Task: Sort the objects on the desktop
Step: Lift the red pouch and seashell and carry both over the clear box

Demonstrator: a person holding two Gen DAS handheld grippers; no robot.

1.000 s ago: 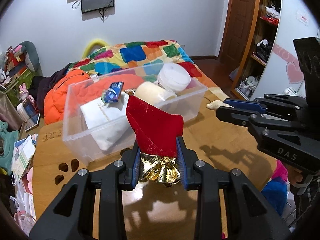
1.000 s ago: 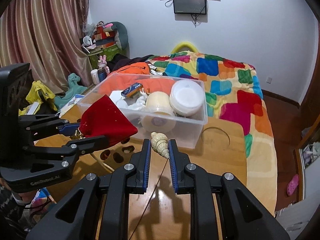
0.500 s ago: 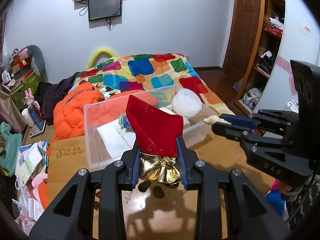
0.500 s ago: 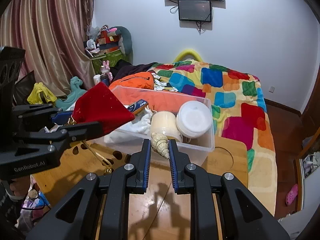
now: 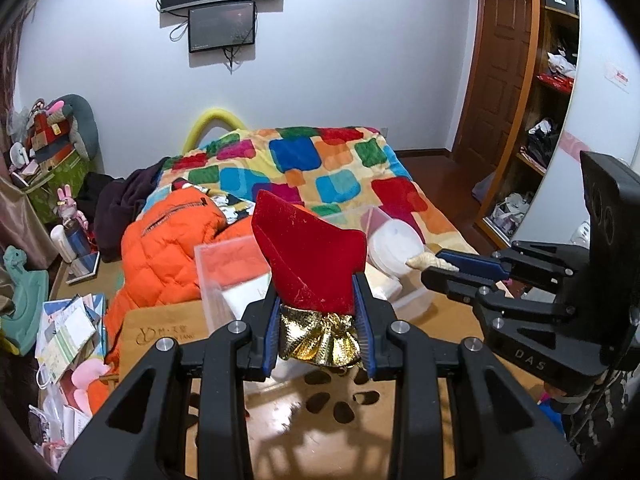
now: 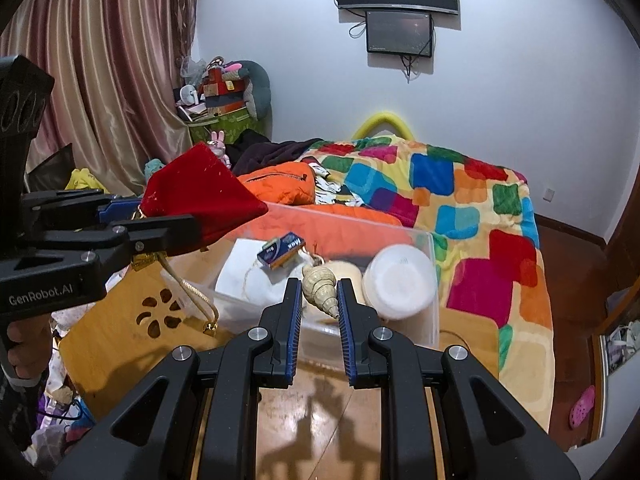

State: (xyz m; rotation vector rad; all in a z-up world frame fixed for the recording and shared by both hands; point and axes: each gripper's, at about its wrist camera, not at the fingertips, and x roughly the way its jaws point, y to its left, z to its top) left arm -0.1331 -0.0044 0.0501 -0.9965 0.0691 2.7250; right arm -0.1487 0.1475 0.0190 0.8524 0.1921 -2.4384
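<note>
My left gripper (image 5: pixel 318 320) is shut on a red velvet pouch (image 5: pixel 312 258) with a gold top, held above the table in front of the clear plastic bin (image 5: pixel 224 276). From the right wrist view the same pouch (image 6: pixel 200 196) hangs at the left, its gold cord (image 6: pixel 192 292) dangling. My right gripper (image 6: pixel 319 300) is shut on a cream spiral seashell (image 6: pixel 320 286), held over the near wall of the bin (image 6: pixel 430 264). Inside the bin lie a white round lid (image 6: pixel 400 282), a cream tape roll, a small blue box (image 6: pixel 282 250) and white cloth.
The wooden table (image 6: pixel 304 412) has paw-shaped cutouts (image 6: pixel 154 314). Beyond it stands a bed with a multicoloured quilt (image 6: pixel 448 188) and an orange jacket (image 5: pixel 168 248). Papers and toys clutter the left edge (image 5: pixel 64 332). A person's hand (image 6: pixel 24 344) grips the left gripper's handle.
Both grippers have risen and drawn back from the bin, still holding the pouch and the shell. The bin now sits lower and farther off in both views.
</note>
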